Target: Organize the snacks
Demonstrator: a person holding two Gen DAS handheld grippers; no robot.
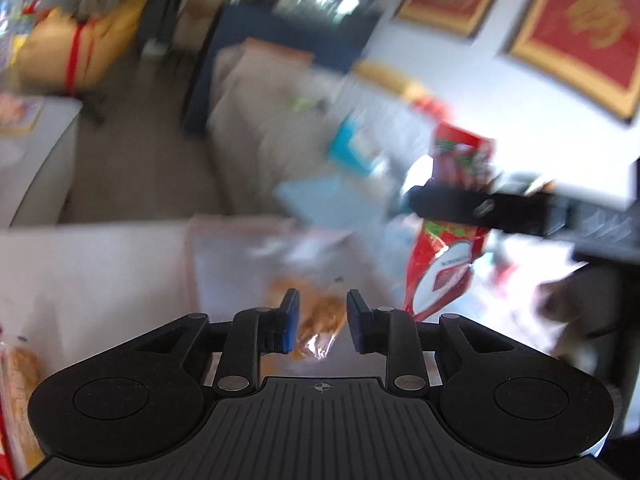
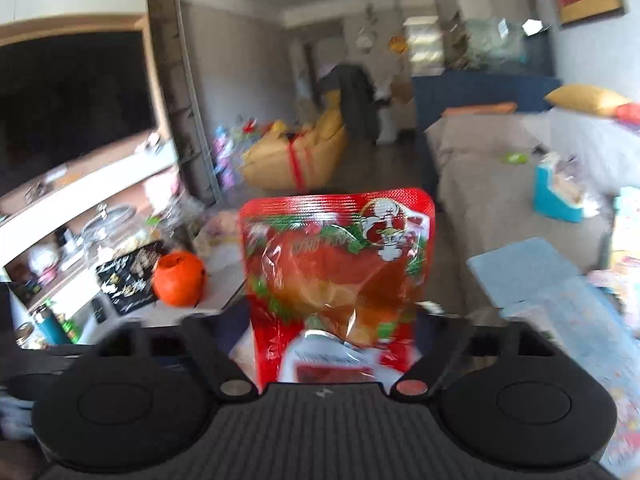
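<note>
My right gripper (image 2: 334, 316) is shut on a red snack bag (image 2: 340, 264) with a cartoon figure and a clear window, held upright in the air; the bag hides the fingertips. In the left wrist view the same red bag (image 1: 448, 264) hangs at the right, clamped by the right gripper (image 1: 452, 200). My left gripper (image 1: 323, 316) is open with blue pads (image 1: 290, 320), above a clear packet of orange-brown snacks (image 1: 320, 320) lying on the white table (image 1: 100, 272). The packet sits between the fingers but is not touched.
A bread packet (image 1: 20, 380) lies at the table's left edge. An orange pumpkin-shaped container (image 2: 178, 278) and a black box (image 2: 128, 280) stand on a side table. A sofa (image 2: 500, 168) with a teal box (image 2: 560, 192) is beyond. A TV (image 2: 72, 104) is on the left.
</note>
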